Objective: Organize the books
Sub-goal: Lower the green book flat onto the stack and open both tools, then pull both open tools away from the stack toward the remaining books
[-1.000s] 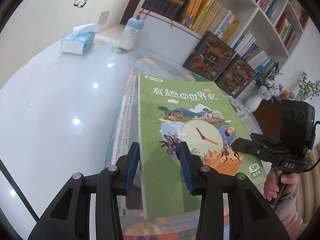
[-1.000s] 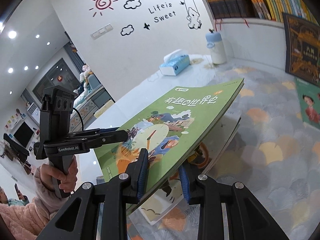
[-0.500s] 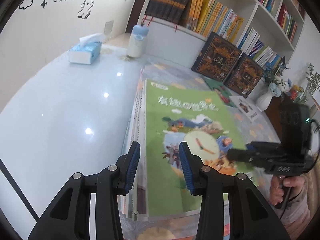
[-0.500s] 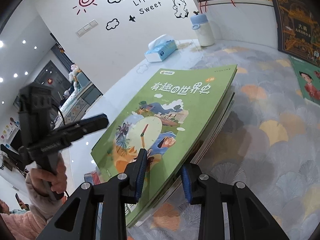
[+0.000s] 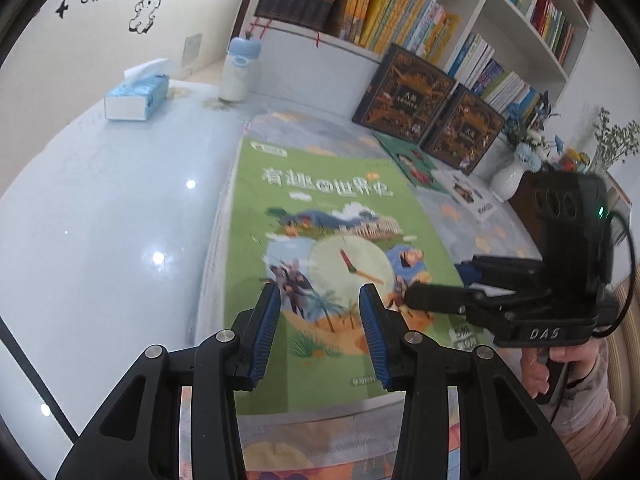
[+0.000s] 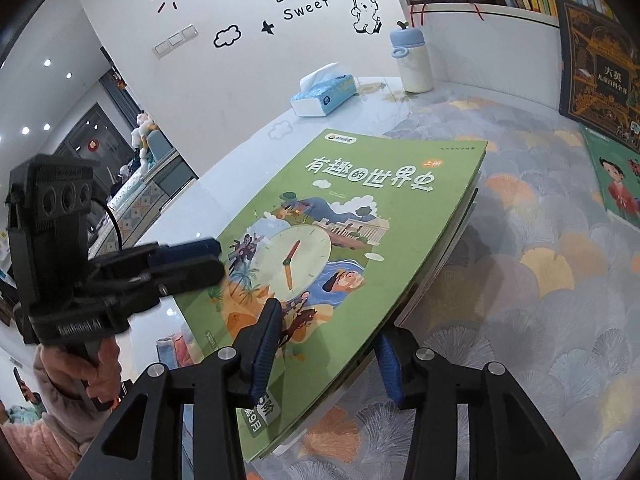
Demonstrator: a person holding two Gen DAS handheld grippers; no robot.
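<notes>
Glossy paper book cover (image 5: pixel 320 216), shiny smooth tabletop (image 5: pixel 100 220), matt patterned mat (image 6: pixel 540 280).

a glossy white table (image 5: pixel 100 216) fills the left of the left wrist frame, ceiling lights reflected in its surface. a patterned mat (image 6: pixel 560 300) of grey, orange and yellow fan shapes covers its right side. toward the upper left, a blue tissue box (image 5: pixel 136 96) and a white bottle with a blue lid (image 5: pixel 240 72) stand on the bare tabletop. a stack of books (image 5: pixel 218 248) topped by a green book (image 5: pixel 320 240) lies at centre frame. two dark ornate books (image 5: pixel 404 92) lean against the shelf unit at the far edge, with a green picture book (image 6: pixel 616 180) flat on the mat before them.
</notes>
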